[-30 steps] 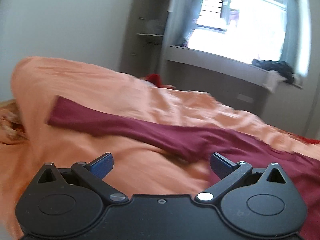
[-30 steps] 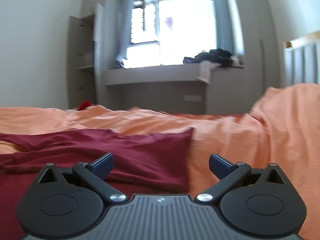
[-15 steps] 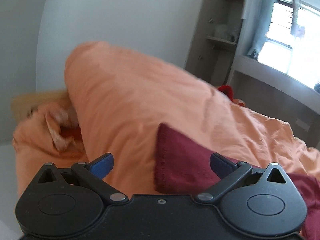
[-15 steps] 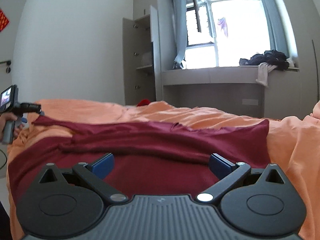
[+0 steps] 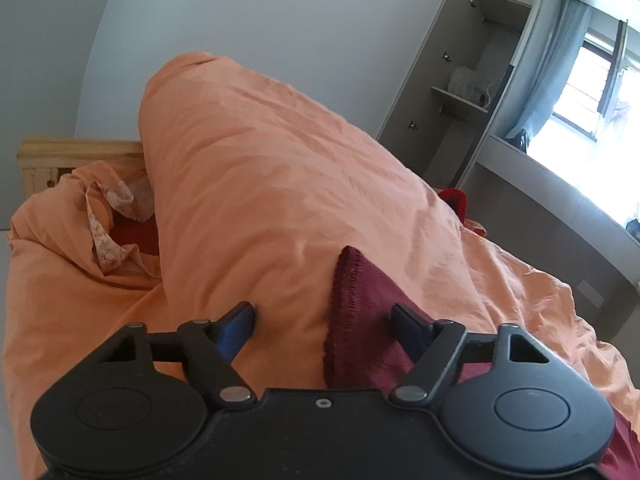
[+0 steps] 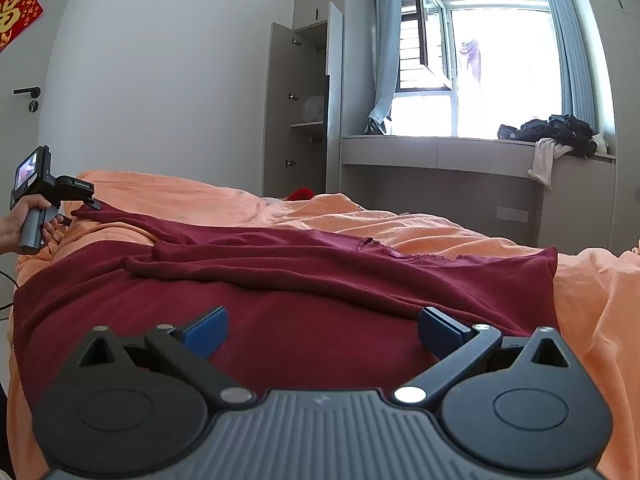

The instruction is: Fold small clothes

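Note:
A dark red long-sleeved top (image 6: 304, 320) lies spread on the orange duvet (image 6: 440, 232). One sleeve (image 6: 224, 236) stretches out to the left. My left gripper (image 5: 324, 316) is at that sleeve's cuff (image 5: 360, 300). Its jaws are closing with the cuff's edge between the blue pads, and the pads are clear of the cloth. In the right wrist view the left gripper (image 6: 80, 211) is held by a hand (image 6: 16, 224) at the sleeve's end. My right gripper (image 6: 322, 330) is open low over the top's body, with nothing between its fingers.
A tall bulge of orange duvet (image 5: 260, 160) rises just beyond the cuff, with a wooden headboard (image 5: 60, 156) to its left. An open grey wardrobe (image 6: 308, 112) and a window bench (image 6: 460, 152) with dark clothes (image 6: 552, 132) stand beyond the bed.
The left gripper has swung left along the sleeve to its cuff, and its jaws have narrowed. The right gripper has turned left, from the top's right edge to over its body.

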The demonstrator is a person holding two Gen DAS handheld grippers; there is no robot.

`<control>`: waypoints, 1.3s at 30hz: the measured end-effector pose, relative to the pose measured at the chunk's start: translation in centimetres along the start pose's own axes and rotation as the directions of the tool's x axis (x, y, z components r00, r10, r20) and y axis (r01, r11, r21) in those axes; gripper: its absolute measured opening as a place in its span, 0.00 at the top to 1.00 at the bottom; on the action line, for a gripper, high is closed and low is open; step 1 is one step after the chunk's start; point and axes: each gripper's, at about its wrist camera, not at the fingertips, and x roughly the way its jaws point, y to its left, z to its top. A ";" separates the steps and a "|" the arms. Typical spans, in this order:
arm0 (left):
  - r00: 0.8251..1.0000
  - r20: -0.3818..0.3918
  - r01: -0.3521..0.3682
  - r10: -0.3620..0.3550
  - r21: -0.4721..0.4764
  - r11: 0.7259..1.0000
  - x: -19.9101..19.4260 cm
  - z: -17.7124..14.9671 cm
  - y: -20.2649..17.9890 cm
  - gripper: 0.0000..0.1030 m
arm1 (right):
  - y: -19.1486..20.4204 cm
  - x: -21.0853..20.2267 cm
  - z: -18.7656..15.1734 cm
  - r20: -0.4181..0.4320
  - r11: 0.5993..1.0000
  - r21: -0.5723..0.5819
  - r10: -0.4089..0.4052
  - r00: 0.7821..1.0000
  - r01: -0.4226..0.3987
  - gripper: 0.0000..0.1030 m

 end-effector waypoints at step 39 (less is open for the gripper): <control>0.855 -0.065 0.495 -0.515 0.400 0.771 -16.4 -0.9 -25.4 0.99 | -1.0 -2.4 1.7 0.019 0.995 0.041 -0.097 0.995 0.096 0.00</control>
